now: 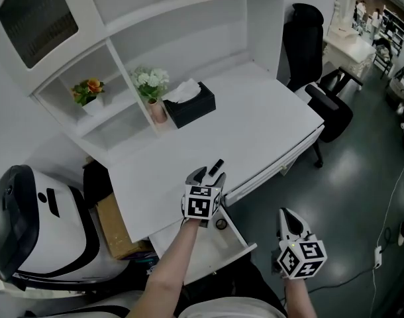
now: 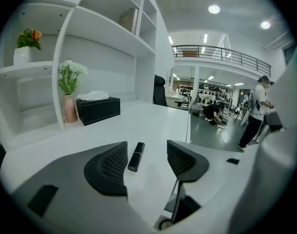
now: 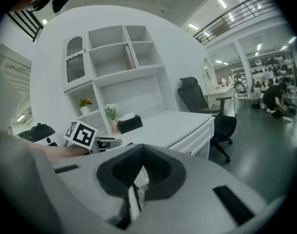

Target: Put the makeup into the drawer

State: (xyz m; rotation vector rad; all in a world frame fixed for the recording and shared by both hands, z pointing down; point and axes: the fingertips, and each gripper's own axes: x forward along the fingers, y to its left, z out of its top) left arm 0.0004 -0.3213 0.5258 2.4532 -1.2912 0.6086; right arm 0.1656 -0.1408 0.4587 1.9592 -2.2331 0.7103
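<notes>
A black makeup tube (image 1: 217, 165) lies on the white desk (image 1: 268, 124) close to its front edge. My left gripper (image 1: 207, 176) is open just behind it. In the left gripper view the makeup tube (image 2: 136, 156) sits on the desk between the spread jaws, nearer the left pad (image 2: 112, 167), untouched. Below the desk edge the white drawer (image 1: 240, 242) is pulled open, with a small round item (image 1: 220, 224) inside. My right gripper (image 1: 289, 222) hangs off to the right of the drawer over the floor, shut and empty; in its own view the right gripper (image 3: 139, 152) shows pads meeting.
At the back of the desk stand a black tissue box (image 1: 189, 103) and a vase of white flowers (image 1: 152, 88). Orange flowers (image 1: 88, 91) sit on a shelf. A black office chair (image 1: 321, 91) is right of the desk. A cardboard box (image 1: 116, 227) is left of the drawer.
</notes>
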